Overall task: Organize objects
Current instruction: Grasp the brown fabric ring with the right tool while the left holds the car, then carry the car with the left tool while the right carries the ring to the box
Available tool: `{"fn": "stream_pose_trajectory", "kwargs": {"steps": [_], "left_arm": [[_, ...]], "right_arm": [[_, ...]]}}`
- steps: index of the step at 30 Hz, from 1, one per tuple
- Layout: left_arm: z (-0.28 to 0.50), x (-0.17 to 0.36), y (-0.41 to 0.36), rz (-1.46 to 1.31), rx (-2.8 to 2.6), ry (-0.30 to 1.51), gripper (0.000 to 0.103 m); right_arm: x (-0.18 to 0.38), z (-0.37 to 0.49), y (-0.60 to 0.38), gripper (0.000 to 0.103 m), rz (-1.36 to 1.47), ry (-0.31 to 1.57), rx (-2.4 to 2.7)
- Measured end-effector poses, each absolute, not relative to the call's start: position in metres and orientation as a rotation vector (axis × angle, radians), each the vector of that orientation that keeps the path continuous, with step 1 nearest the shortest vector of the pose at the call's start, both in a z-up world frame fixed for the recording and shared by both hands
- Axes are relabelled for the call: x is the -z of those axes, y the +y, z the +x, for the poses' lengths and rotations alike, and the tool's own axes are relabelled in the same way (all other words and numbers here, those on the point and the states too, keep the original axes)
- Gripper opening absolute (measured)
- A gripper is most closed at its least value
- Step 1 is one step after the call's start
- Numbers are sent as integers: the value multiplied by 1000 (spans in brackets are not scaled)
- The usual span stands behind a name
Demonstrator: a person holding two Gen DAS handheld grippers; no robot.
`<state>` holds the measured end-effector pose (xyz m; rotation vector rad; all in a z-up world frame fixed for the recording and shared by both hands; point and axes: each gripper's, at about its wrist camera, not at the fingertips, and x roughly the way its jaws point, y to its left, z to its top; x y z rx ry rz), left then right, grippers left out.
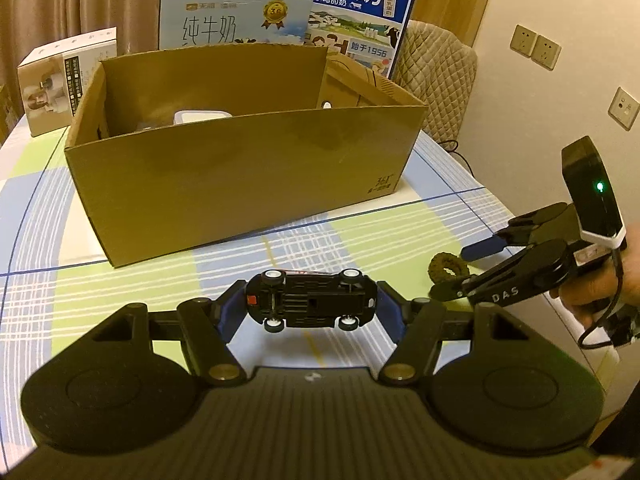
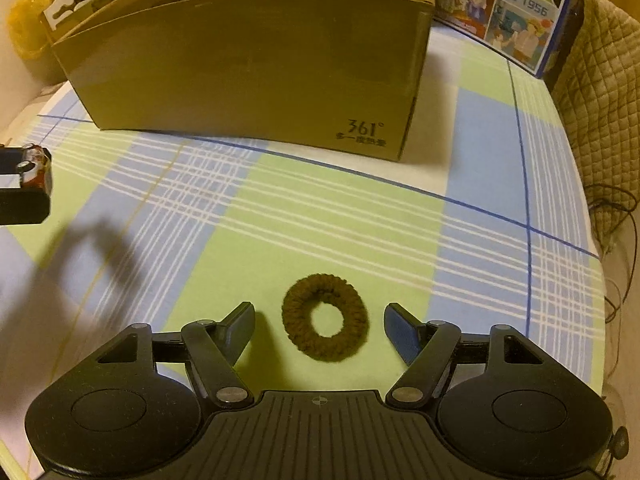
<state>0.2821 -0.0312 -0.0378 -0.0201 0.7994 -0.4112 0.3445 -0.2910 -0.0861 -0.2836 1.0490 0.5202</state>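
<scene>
My left gripper (image 1: 310, 300) is shut on a black toy car (image 1: 310, 299), gripped end to end with its underside and white wheels facing the camera, held above the checked tablecloth. An open brown cardboard box (image 1: 240, 184) stands behind it. My right gripper (image 2: 320, 326) is open, its fingers either side of a brown fuzzy hair tie (image 2: 325, 317) lying flat on the cloth. In the left wrist view the right gripper (image 1: 456, 274) and hair tie (image 1: 448, 267) show at the right. The car (image 2: 34, 168) shows at the left edge of the right wrist view.
The box (image 2: 248, 68) holds a white object (image 1: 202, 117). Two blue milk cartons (image 1: 234, 20) and a small product box (image 1: 66, 80) stand behind it. A quilted chair back (image 1: 436, 80) is at the back right. The table edge runs along the right.
</scene>
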Motion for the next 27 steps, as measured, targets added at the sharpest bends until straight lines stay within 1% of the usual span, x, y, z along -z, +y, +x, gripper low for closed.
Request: {"fn": "stream_pose_trajectory", "kwargs": {"steps": [1,5,7,9,11,12,27], "left_arm": [[283,38,-32,-22,411,802,63],[282,38,-35,-26,418,804,63],[282,38,-36,-24,419,805,63],[281,39,-37,-24,419,806,63],[282,39,-39,-24,419,808,63],[282,39,-40,-23,419,808,63],[284,36,-41,-11,395,814,63]], "right_arm": [[87,345,-291,62,-281,1050,-519],[87,345,-292,54,-278,1042,-507],[85,345,-293,43,-271,1038,-500],[84,346,-292,37,-264,1039,-493],[83,346,-292,26,-248,1046,-488],[82,346,-291,16,-244,1049,-488],[44,339,-260,15,-168,946,-546]]}}
